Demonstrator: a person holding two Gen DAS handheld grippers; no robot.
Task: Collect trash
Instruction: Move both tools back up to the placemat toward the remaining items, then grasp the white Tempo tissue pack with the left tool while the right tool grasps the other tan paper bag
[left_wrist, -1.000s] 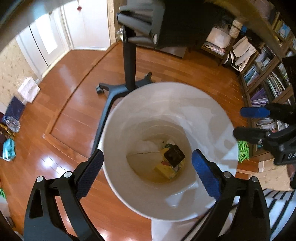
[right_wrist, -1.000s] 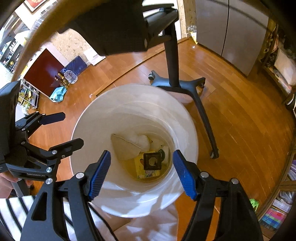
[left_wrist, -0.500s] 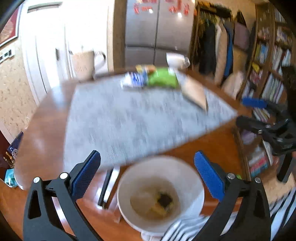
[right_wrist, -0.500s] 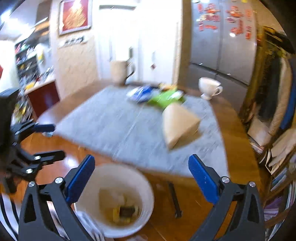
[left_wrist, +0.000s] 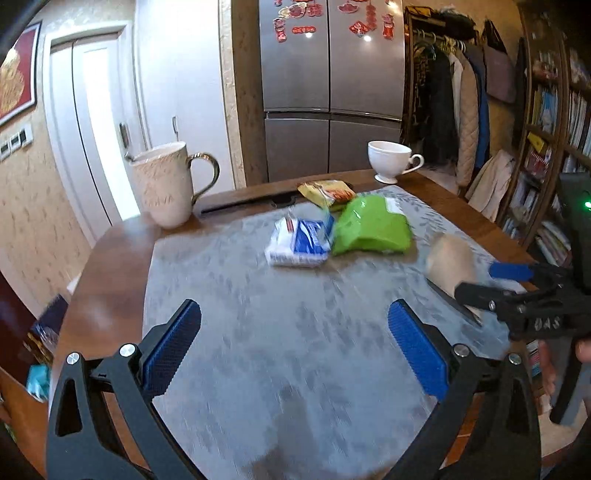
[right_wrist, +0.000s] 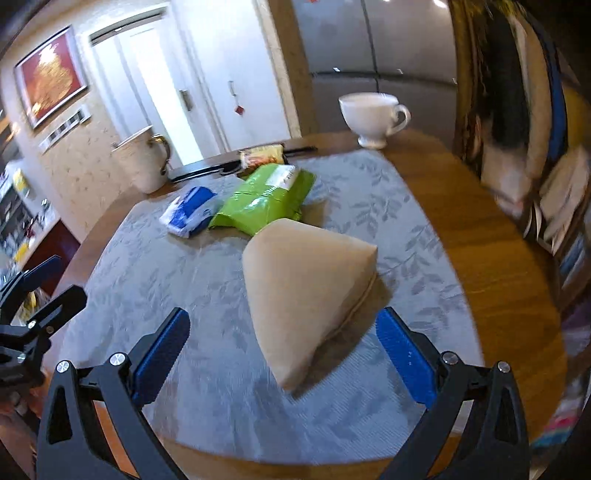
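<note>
Trash lies on a grey placemat (left_wrist: 258, 332) on a wooden table. A tan paper packet (right_wrist: 303, 291) lies right in front of my right gripper (right_wrist: 282, 350), which is open and empty, its jaws either side of the packet's near end. The packet also shows in the left wrist view (left_wrist: 448, 264). Farther back lie a green bag (right_wrist: 264, 201), a blue and white packet (right_wrist: 190, 210) and a yellow wrapper (right_wrist: 262, 157). My left gripper (left_wrist: 295, 350) is open and empty above the mat, short of the blue and white packet (left_wrist: 299, 242) and the green bag (left_wrist: 371, 230).
A tall white mug with a gold handle (left_wrist: 164, 184) stands at the table's back left. A white teacup (left_wrist: 391, 166) stands at the back right edge. A fridge (left_wrist: 332, 88) is behind the table and bookshelves (left_wrist: 554, 147) on the right.
Both grippers have risen from over the white trash bin on the floor and swung up to the table top. The bin has left both views. The right gripper has closed in on the tan packet.
</note>
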